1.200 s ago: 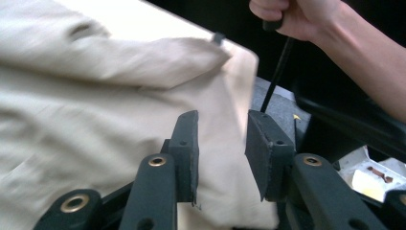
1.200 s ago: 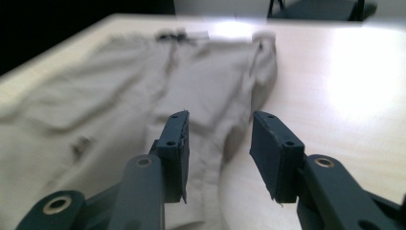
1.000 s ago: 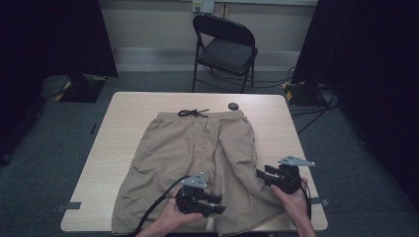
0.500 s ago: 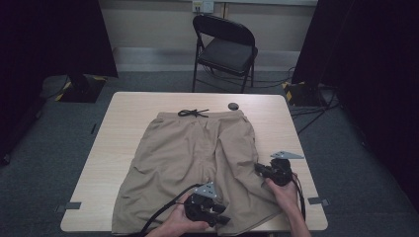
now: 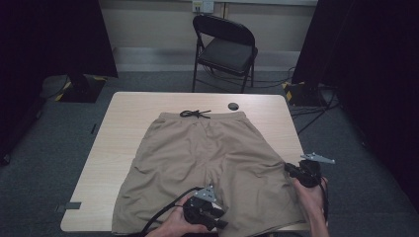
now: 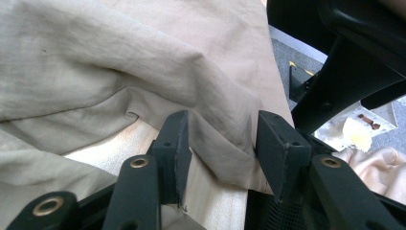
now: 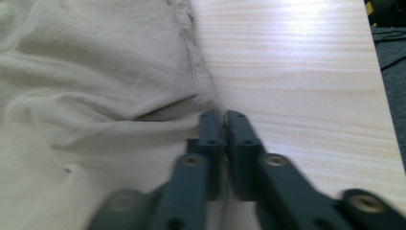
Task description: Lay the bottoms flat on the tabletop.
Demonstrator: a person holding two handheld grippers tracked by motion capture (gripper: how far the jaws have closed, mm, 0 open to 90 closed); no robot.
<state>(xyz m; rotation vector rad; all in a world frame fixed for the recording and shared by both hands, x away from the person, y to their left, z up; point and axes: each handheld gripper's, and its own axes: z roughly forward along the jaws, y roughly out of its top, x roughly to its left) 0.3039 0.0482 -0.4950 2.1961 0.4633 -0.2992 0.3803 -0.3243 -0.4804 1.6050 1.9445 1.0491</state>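
Note:
Khaki shorts (image 5: 212, 153) lie flat on the table, waistband at the far side, with a black drawstring (image 5: 195, 114). My left gripper (image 5: 222, 219) rests at the near edge by the inner leg hem. Its jaws (image 6: 222, 129) stand apart around a fold of the shorts (image 6: 119, 72), and the pads do not press it. My right gripper (image 5: 289, 169) is at the outer side of the right leg. Its jaws (image 7: 224, 117) have just been opening a little but keep only a slim gap. The side seam of the shorts (image 7: 95, 72) puckers in between their tips.
The light wooden table (image 5: 128, 128) has bare wood left of the shorts and a strip (image 7: 297, 72) to their right. A small black disc (image 5: 233, 105) lies by the waistband. A folding chair (image 5: 227, 49) stands behind the table on grey carpet.
My right gripper has slid right, toward the table's right edge, along the shorts' outer side. The left gripper has stayed near the inner hem, dropping slightly toward the near edge.

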